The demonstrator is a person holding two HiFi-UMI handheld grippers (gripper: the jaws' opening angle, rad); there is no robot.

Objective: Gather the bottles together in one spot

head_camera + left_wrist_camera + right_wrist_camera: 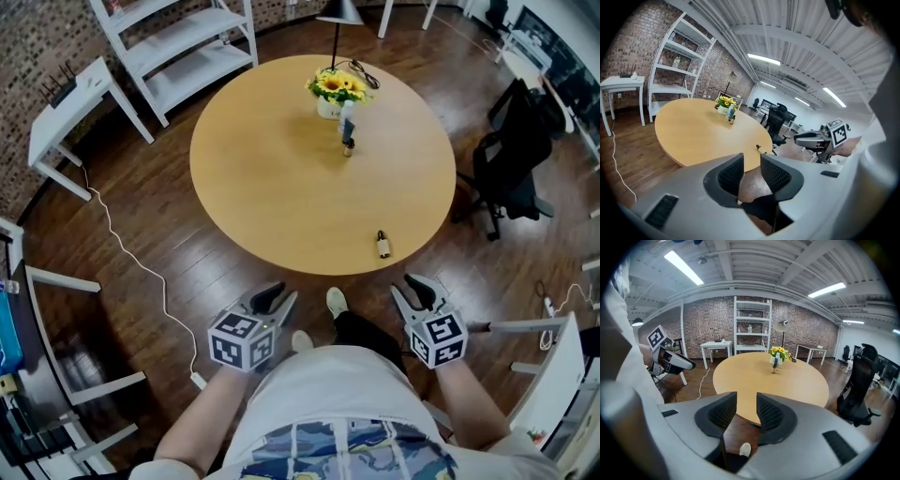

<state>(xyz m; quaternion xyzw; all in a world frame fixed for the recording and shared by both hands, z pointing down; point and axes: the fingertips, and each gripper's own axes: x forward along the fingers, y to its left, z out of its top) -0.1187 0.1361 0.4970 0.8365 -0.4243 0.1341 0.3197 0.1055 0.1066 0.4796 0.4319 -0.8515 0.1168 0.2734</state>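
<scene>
Hanging low in the frame, the left gripper [281, 292] is clenched on nothing and the right gripper [415, 287] is parted, empty. Two bottles [348, 142] stand by the flowers [339, 86] at upper centre. A third small bottle [382, 245] lies well apart near the table's [272, 187] lower right rim and is probably the one left to gather.

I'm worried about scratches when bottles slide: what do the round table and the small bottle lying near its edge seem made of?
The round table: wood or wood-look laminate, smooth and matte, going by its even light tan and faint sheen. The small bottle: likely brown glass or plastic with a dark cap; too small to tell which.
</scene>
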